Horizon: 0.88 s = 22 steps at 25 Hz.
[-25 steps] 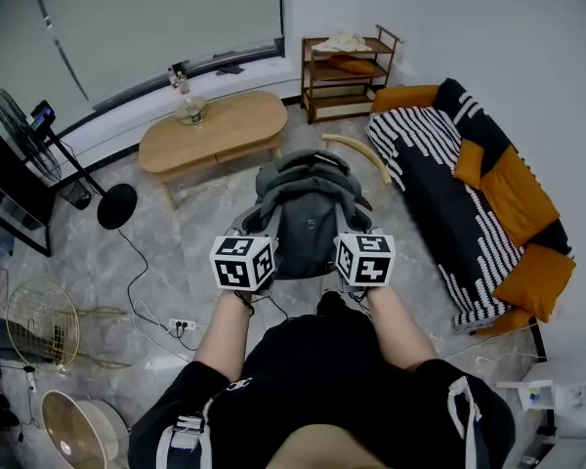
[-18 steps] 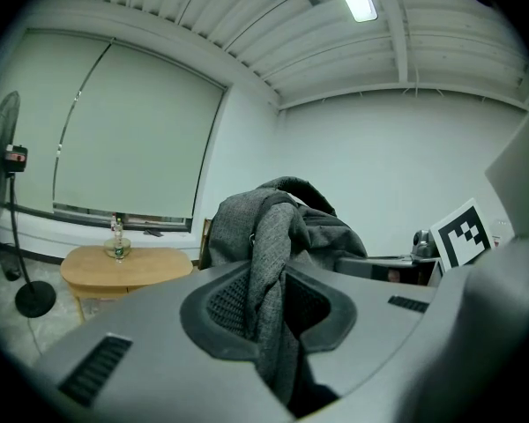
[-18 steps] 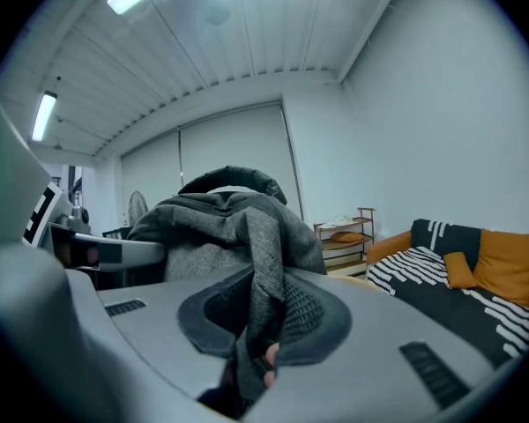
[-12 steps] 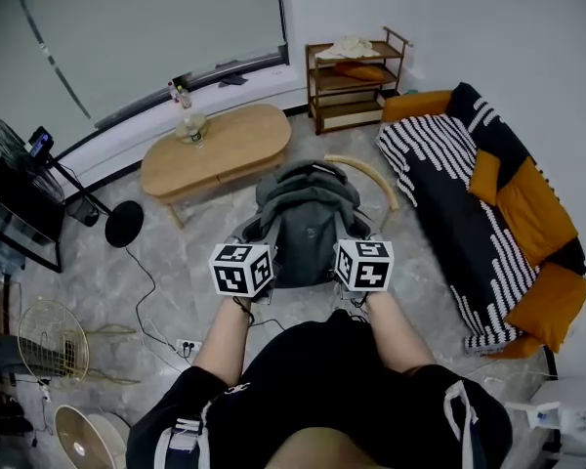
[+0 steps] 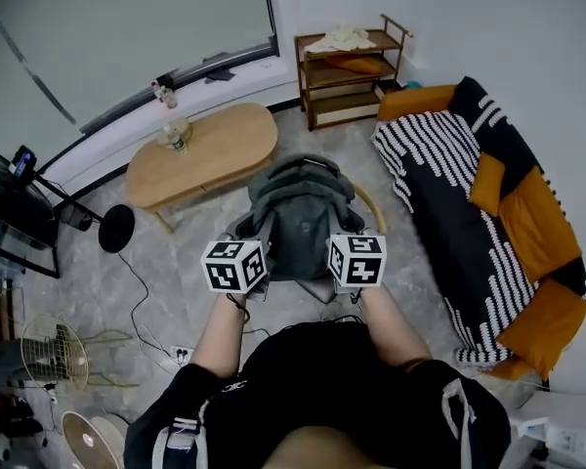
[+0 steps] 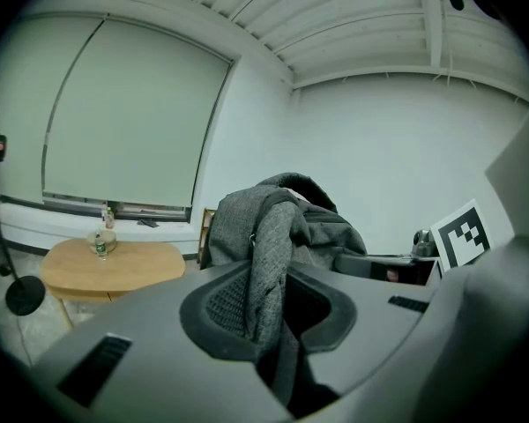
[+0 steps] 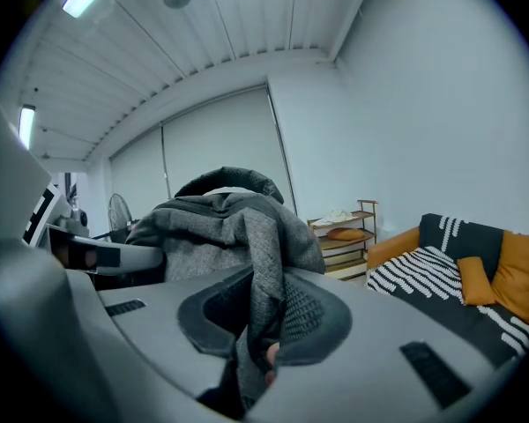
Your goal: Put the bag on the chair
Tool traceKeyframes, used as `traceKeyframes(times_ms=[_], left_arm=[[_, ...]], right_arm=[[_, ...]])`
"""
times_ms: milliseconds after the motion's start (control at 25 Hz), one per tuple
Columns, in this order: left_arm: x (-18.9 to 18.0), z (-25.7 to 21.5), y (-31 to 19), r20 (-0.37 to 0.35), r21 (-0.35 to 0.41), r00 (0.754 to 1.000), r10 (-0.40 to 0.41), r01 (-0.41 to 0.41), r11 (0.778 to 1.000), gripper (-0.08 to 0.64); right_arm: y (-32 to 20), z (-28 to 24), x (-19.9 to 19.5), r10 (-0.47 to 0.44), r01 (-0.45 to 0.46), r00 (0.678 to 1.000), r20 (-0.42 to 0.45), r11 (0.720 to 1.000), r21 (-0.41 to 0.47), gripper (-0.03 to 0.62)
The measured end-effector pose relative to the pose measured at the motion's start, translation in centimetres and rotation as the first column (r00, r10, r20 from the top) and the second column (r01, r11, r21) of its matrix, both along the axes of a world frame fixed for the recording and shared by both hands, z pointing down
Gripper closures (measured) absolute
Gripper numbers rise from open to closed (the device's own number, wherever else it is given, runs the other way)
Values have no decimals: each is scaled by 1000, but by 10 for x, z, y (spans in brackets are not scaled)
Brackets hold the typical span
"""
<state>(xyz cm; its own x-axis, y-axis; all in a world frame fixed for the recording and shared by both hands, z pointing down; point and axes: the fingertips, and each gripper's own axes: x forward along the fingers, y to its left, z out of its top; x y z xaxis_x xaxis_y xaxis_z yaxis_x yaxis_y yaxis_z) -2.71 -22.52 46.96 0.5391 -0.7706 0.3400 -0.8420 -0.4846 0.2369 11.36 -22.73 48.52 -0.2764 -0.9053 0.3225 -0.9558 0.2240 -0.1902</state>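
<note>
Sofa (image 5: 469,193) at right, table (image 5: 215,149) beyond. Chair (image 5: 371,206) mostly covered: bag (image 5: 298,213) is over it, only the curved back shows. Resting or lifted, can't tell. Left gripper (image 6: 264,311) and right gripper (image 7: 260,324): jaws narrow, each clamped on 1 grey bag strap.

The right claw (image 7: 263,315) was clamped on a grey fabric fold of the bag (image 7: 216,227), whose bulk rose just beyond the jaws. To the right behind it stood a wooden shelf (image 7: 344,234) and a striped sofa (image 7: 432,276) with orange cushions (image 7: 522,276). What looked like a fan (image 7: 119,211) showed at the left.
</note>
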Motion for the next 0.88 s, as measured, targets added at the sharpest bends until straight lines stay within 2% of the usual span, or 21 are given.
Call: traceKeyframes(times_ms=[320,560,760,880], left_arm=[[56,8,-74,48,-23,999,21,-19,1000,492],[75,16,-112,61,-54,996,63,-60,997,492],[95,19,-148,58,-82,986,156,-151,985,491],[103,24,-174,46,-104,972,229,-224,969,491]], right_arm=[[-69,12,56,4,-3,999,48,1000,-24,526],[-99,23,75,46,-41,996,72,997,-69,525],[-119,25,94,134,-127,989,62,986,-112,525],[-136,27,100,203,-195,978,47,972,-133,525]])
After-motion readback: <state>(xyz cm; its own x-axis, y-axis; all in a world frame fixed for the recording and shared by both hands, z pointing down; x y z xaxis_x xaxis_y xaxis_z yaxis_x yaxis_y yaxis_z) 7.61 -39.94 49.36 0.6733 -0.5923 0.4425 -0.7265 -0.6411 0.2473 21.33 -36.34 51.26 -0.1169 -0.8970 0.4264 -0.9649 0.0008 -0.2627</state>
